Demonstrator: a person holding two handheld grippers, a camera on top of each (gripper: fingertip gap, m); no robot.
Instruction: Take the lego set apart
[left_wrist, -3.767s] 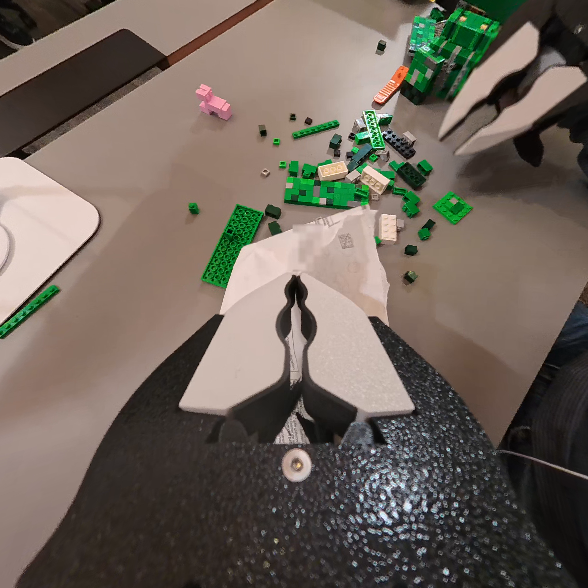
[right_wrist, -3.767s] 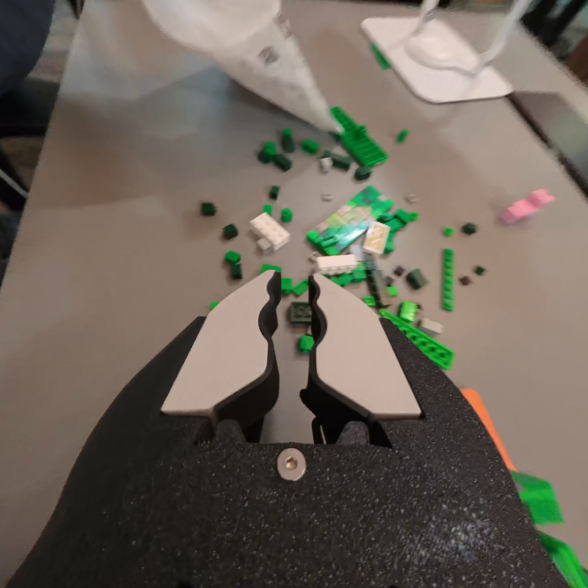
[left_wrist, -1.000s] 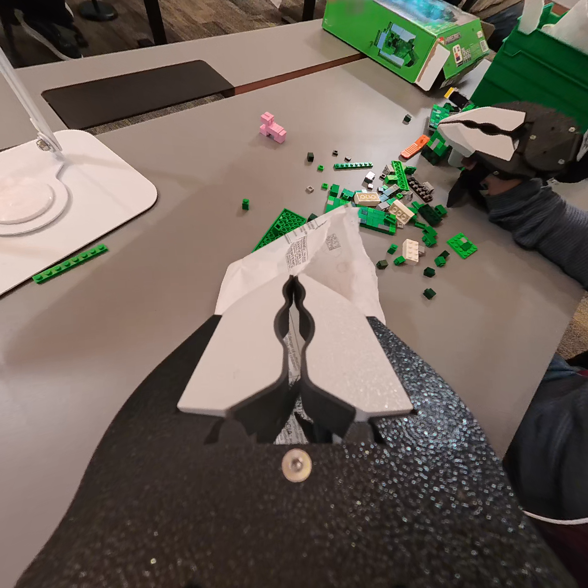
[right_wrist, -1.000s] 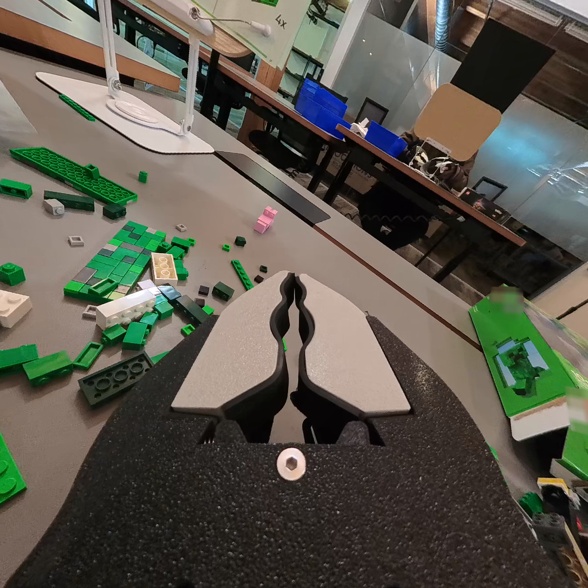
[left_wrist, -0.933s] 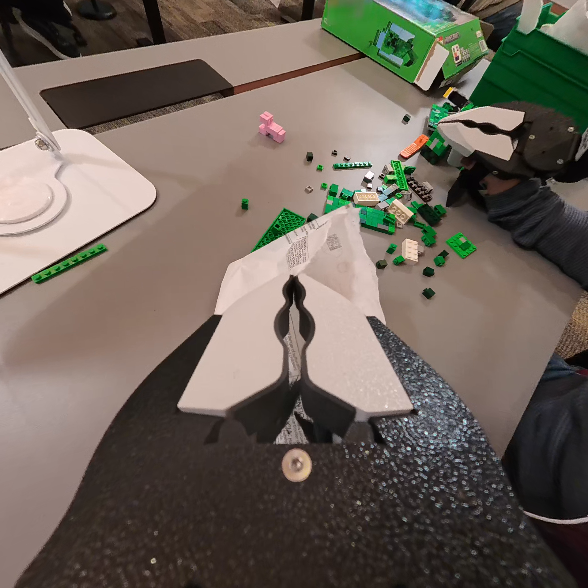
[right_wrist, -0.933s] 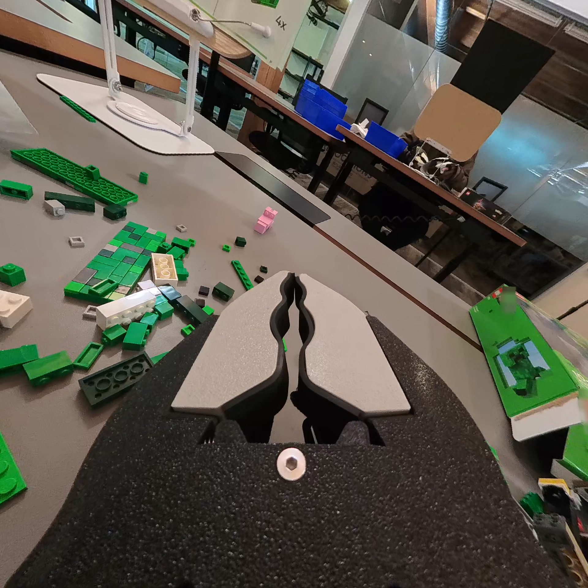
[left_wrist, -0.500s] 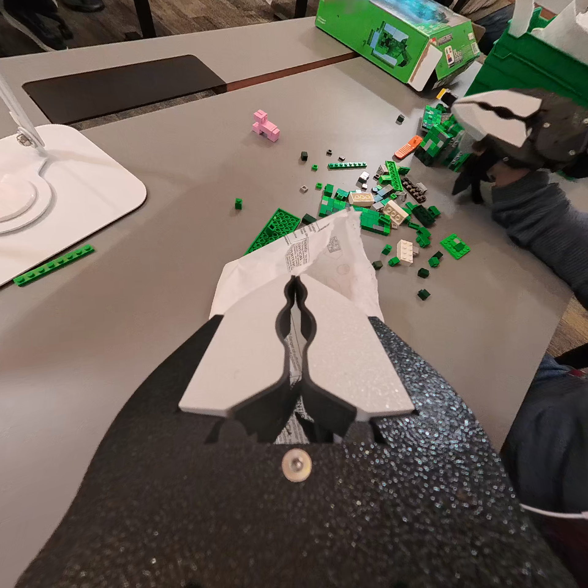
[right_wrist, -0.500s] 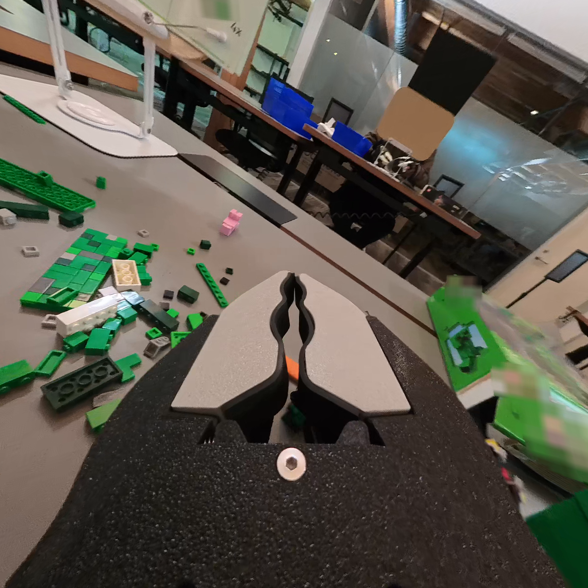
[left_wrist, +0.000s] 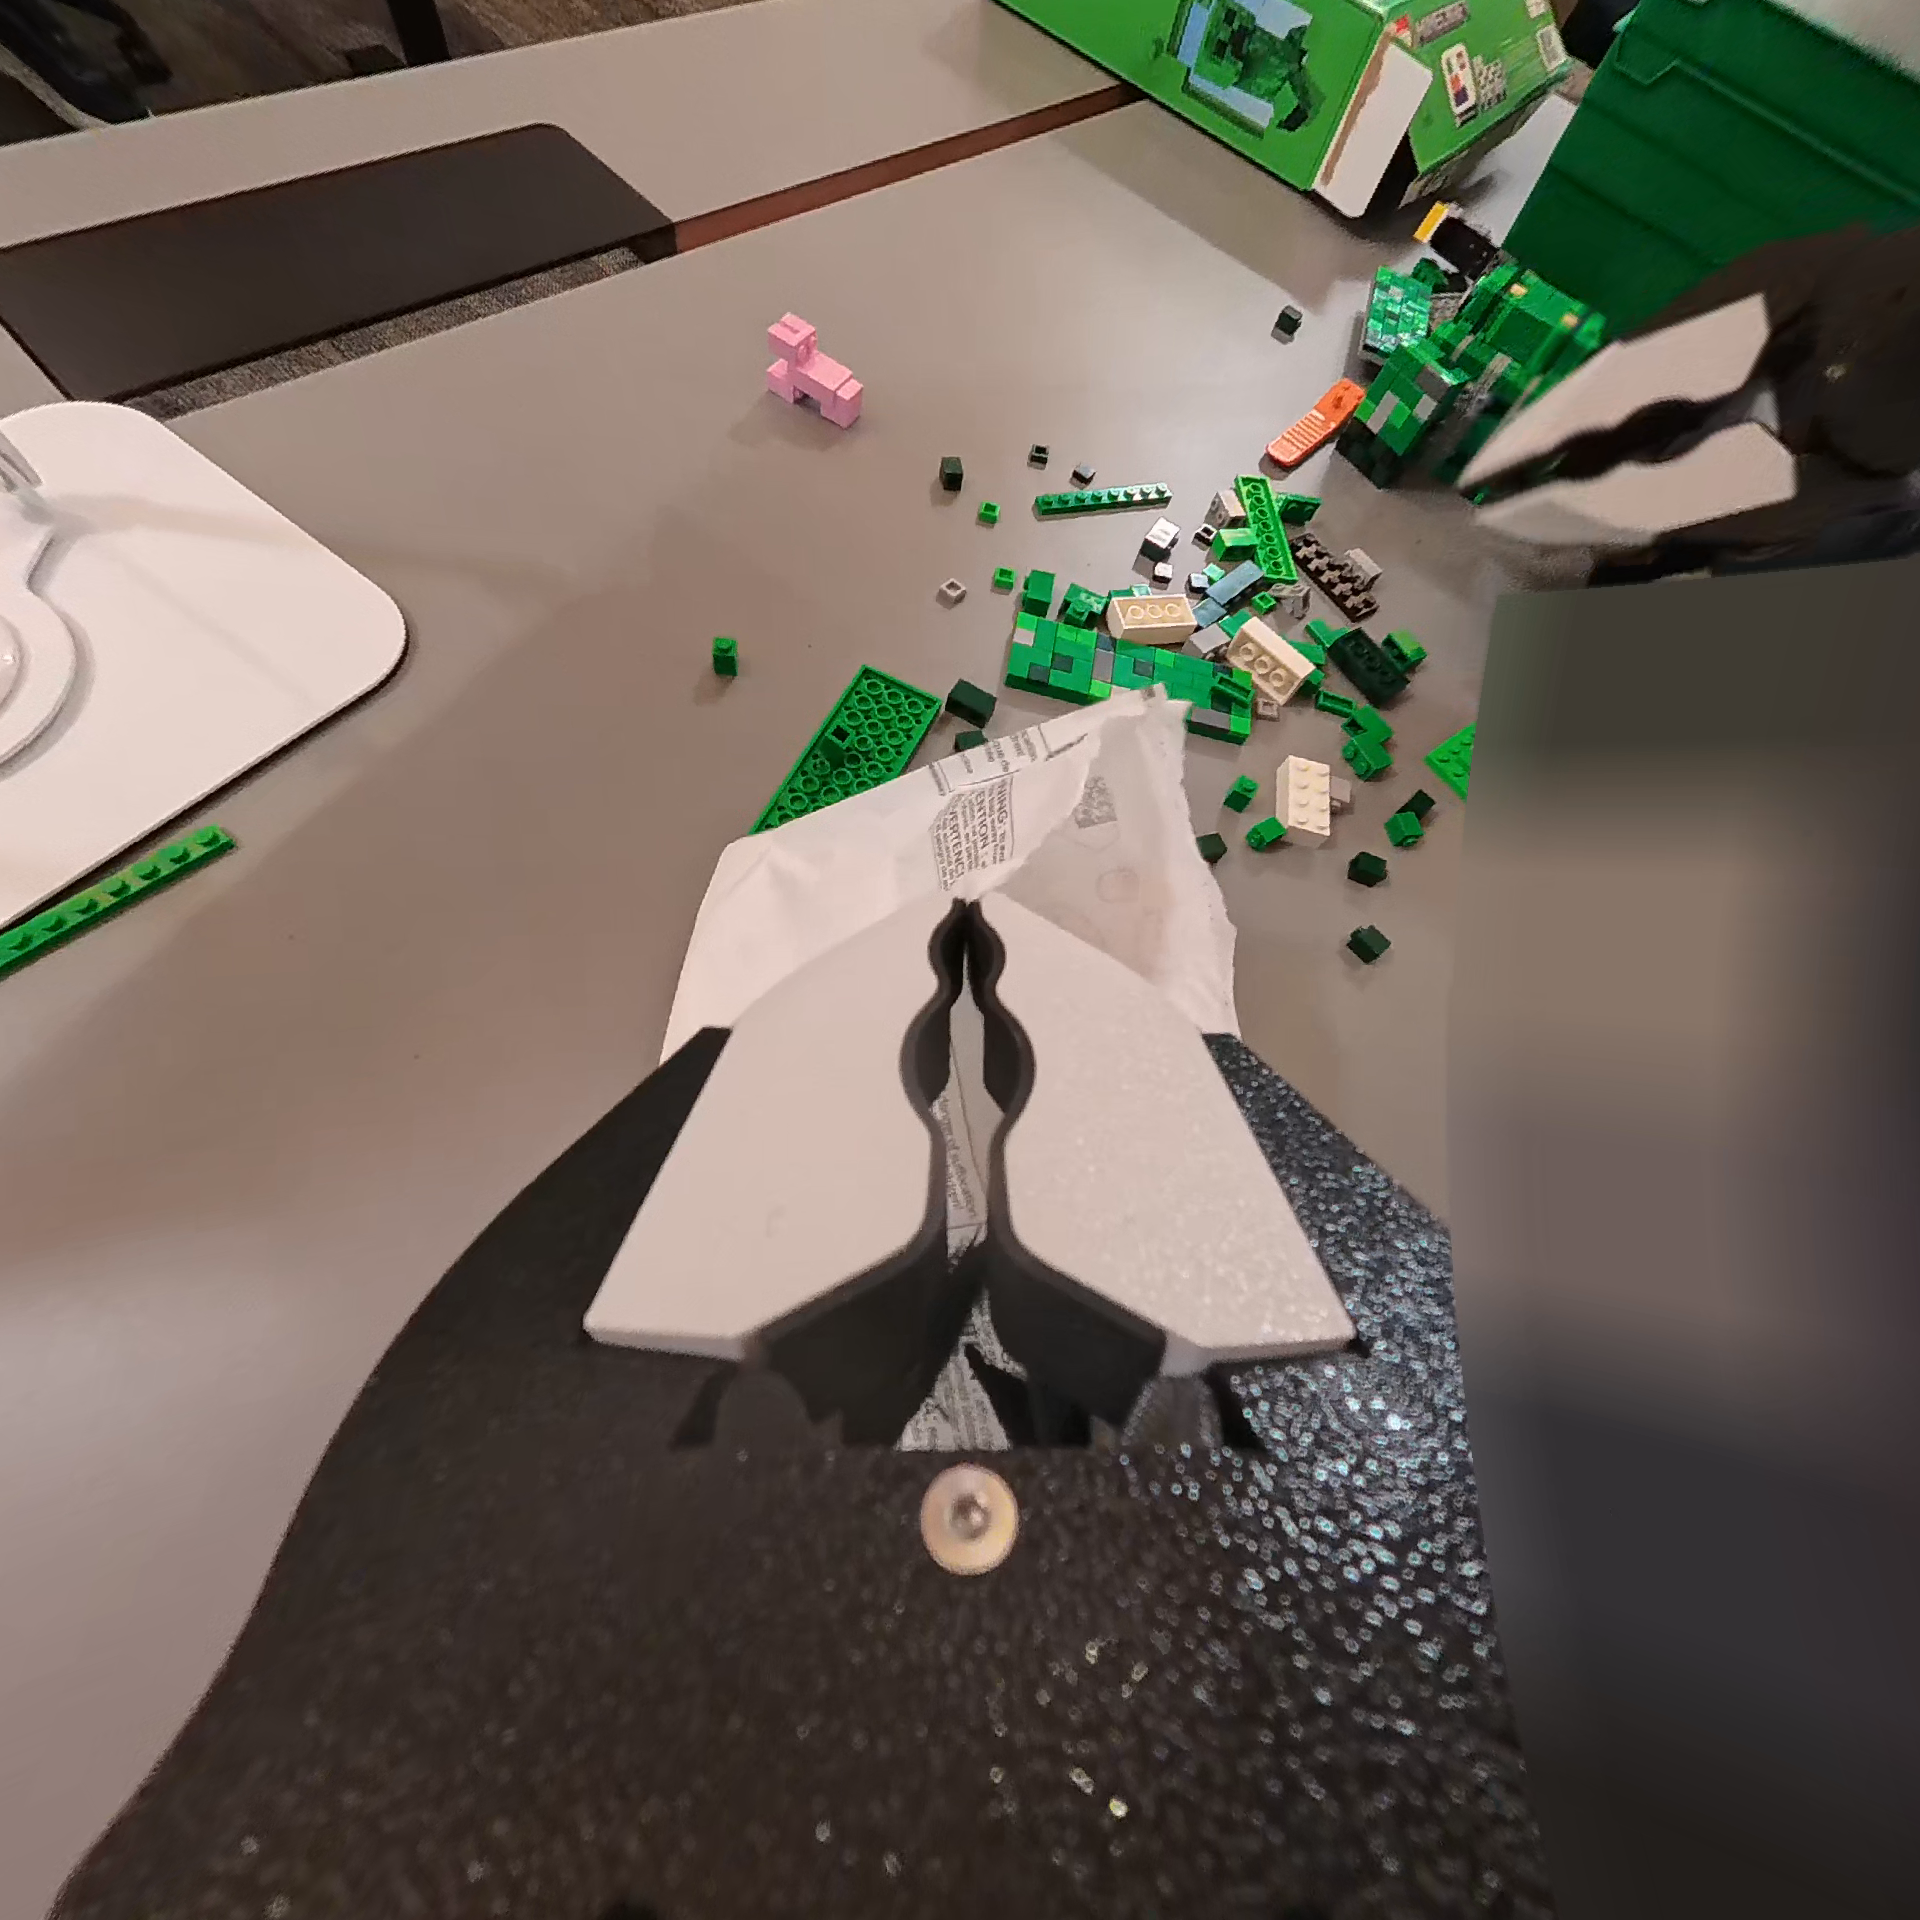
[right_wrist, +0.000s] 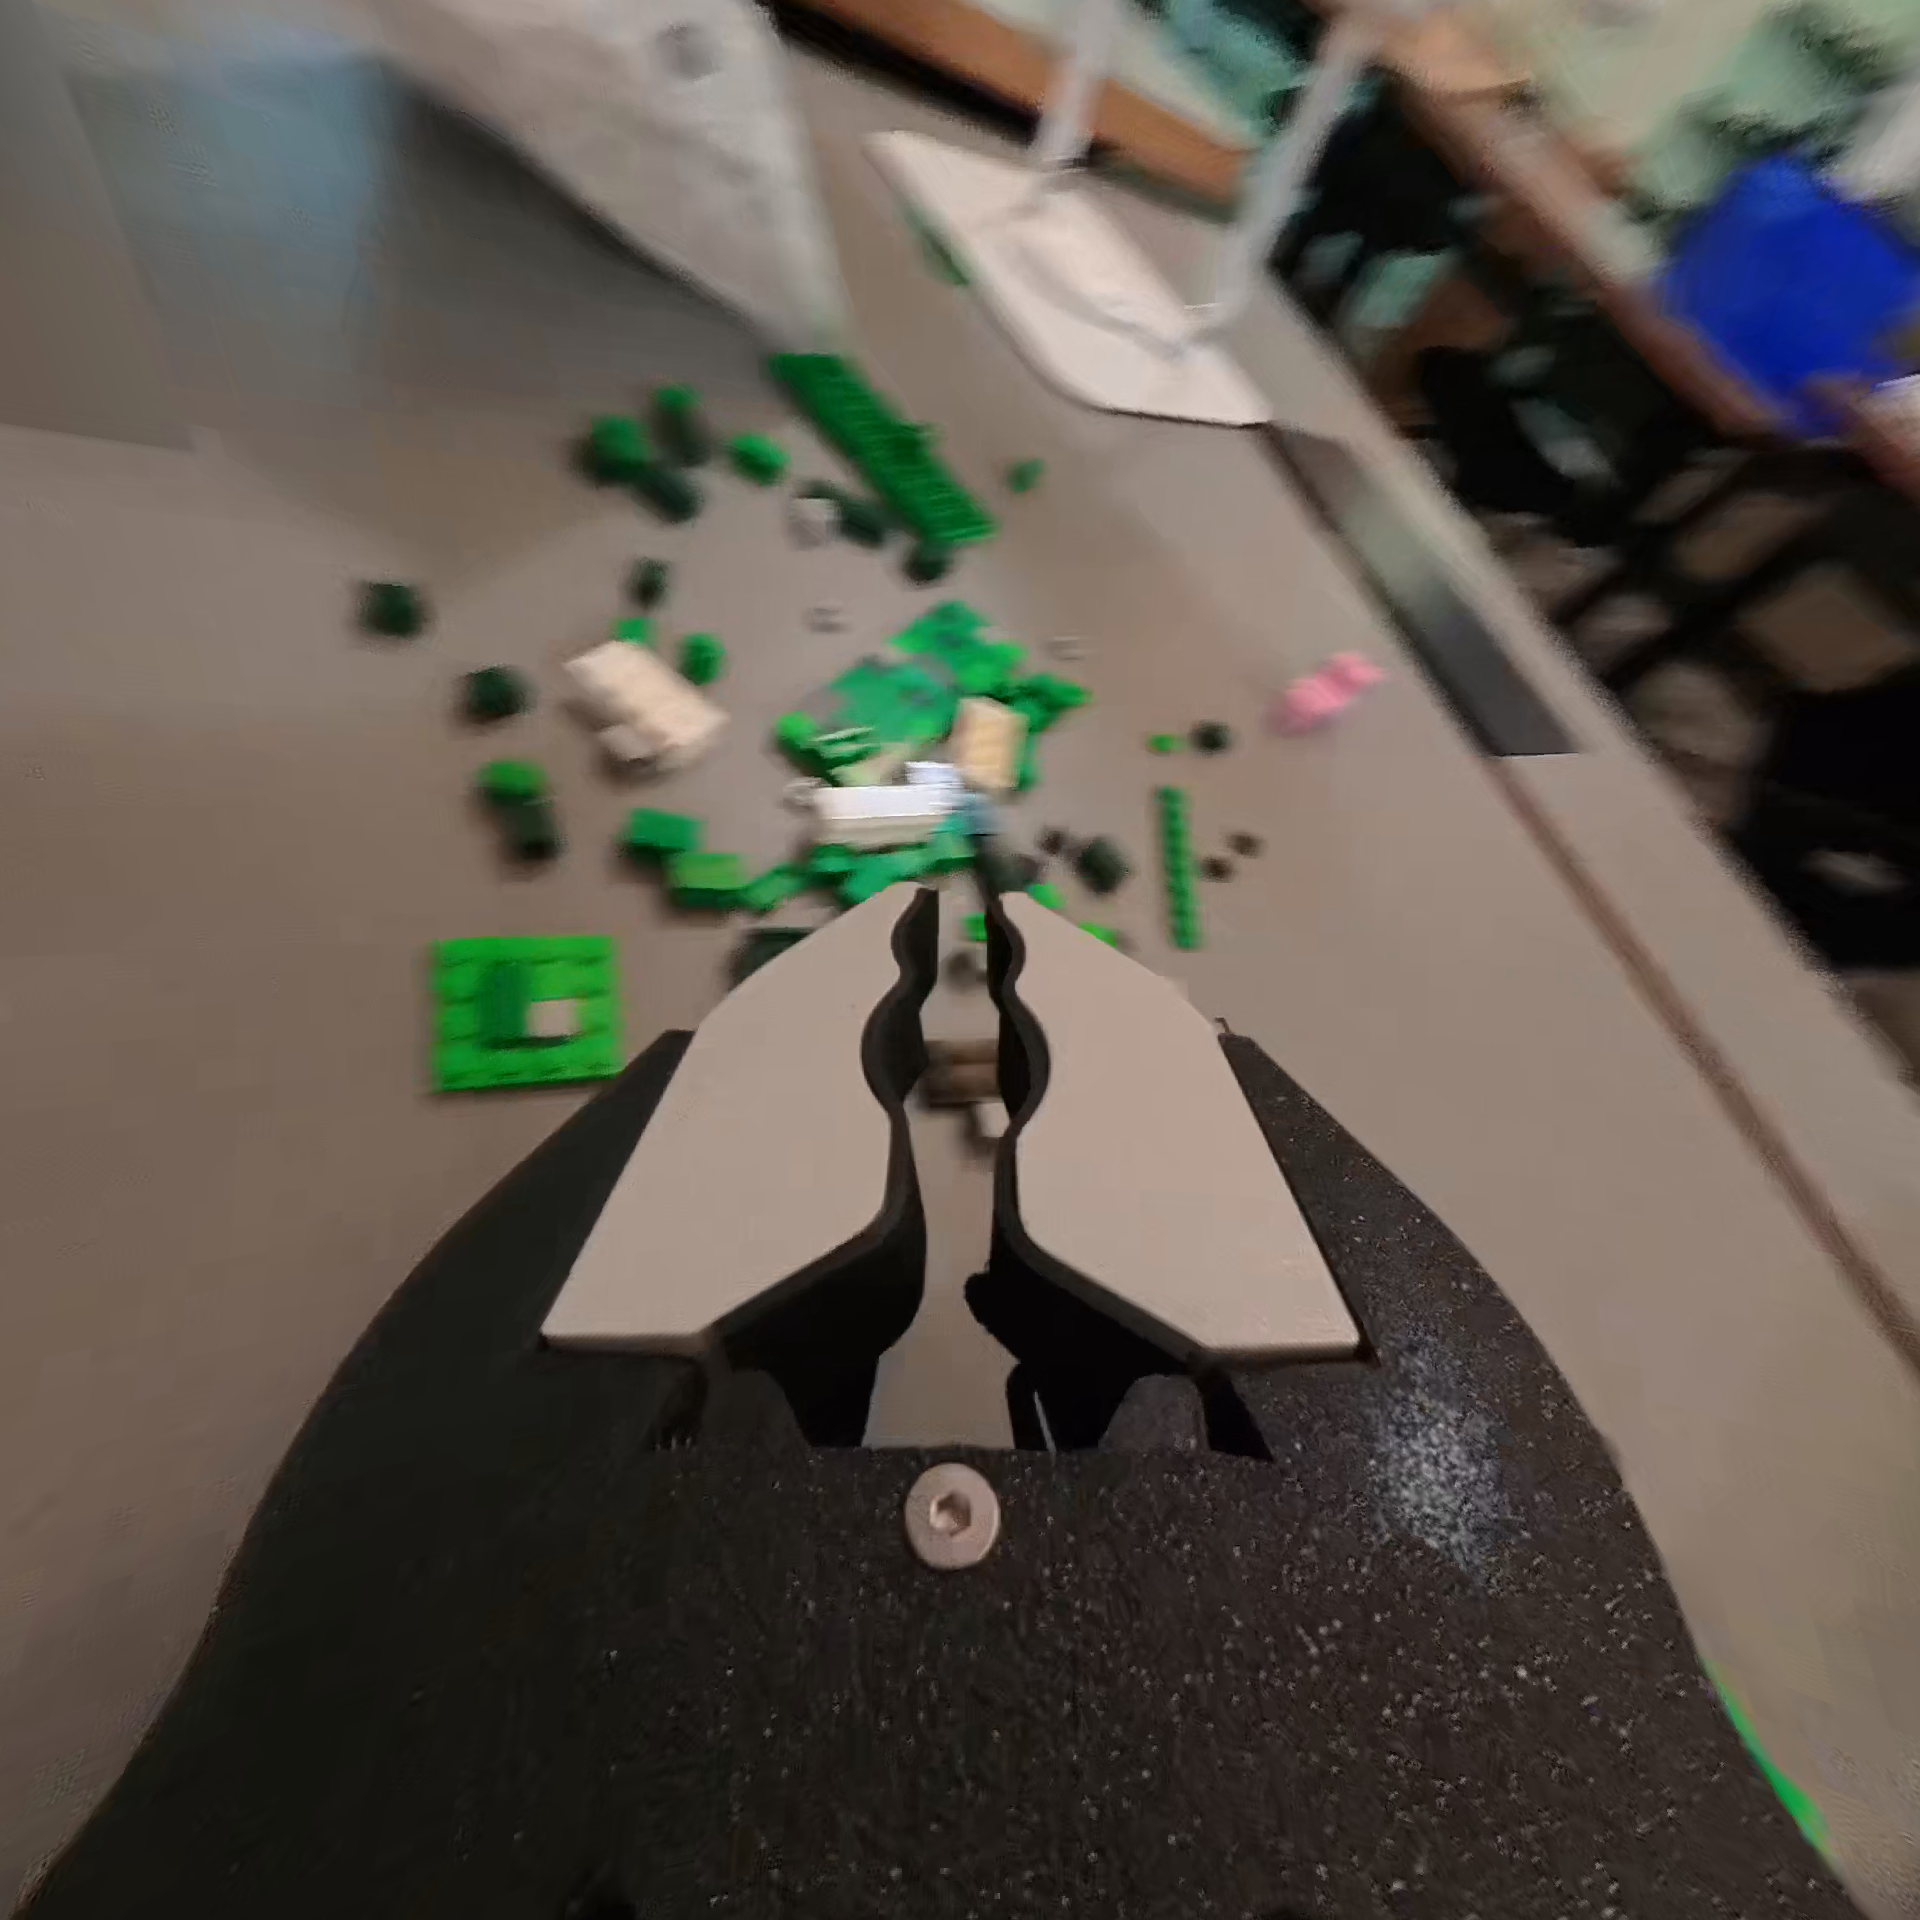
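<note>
My left tool (left_wrist: 964, 914) is clamped on a torn white paper bag (left_wrist: 1081, 831) above the grey table (left_wrist: 416, 1039). Loose green and white lego pieces (left_wrist: 1174, 655) lie scattered mid-table, the part-built green lego model (left_wrist: 1455, 384) beyond them at right. My right tool (right_wrist: 961, 909), slightly apart and empty, hovers over the blurred bricks.

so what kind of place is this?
Probably an office or lab workspace: long grey table, a white stand base on it, more desks and blue bins behind, though blurred.
</note>
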